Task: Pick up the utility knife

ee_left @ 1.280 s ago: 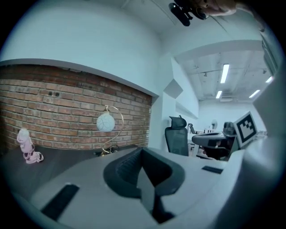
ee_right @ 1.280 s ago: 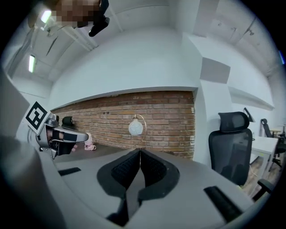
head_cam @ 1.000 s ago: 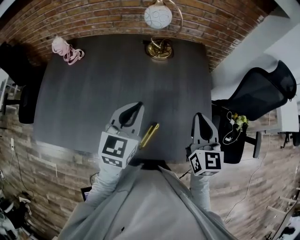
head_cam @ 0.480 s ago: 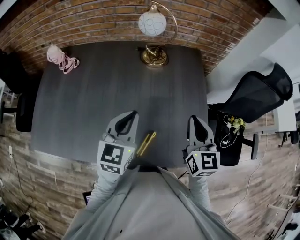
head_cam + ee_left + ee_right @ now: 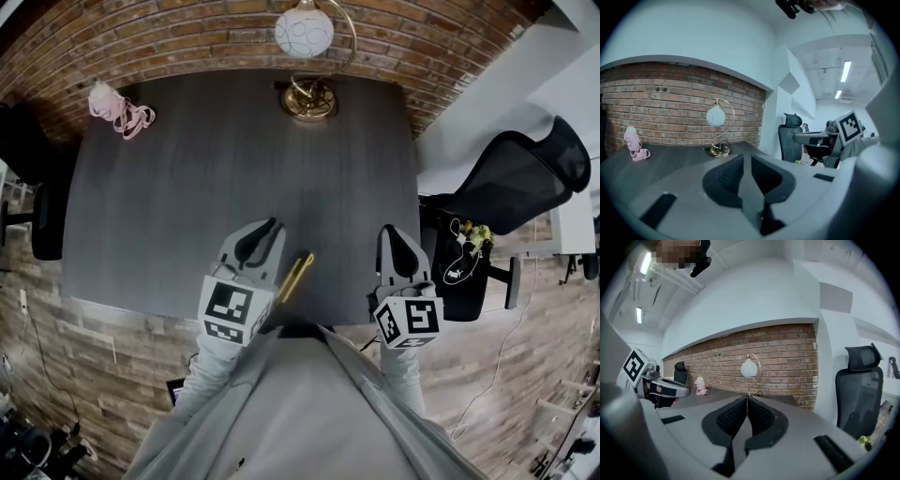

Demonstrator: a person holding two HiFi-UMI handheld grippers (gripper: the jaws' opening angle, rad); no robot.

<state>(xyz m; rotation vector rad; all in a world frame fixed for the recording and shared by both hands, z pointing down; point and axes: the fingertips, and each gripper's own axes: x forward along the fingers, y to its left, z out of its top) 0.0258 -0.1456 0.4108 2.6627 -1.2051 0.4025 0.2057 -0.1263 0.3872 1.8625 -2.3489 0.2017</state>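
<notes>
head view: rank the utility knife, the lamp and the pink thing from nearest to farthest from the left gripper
1. utility knife, just right of the left gripper, by the near edge
2. lamp, middle of the far edge
3. pink object, far left corner

left tool [image 5: 270, 228] and right tool [image 5: 392, 232] point forward side by side (both jaws pressed together).

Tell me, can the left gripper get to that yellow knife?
Probably yes: the utility knife lies right beside the left gripper on the table, nothing between; its shut jaws must open first.
</notes>
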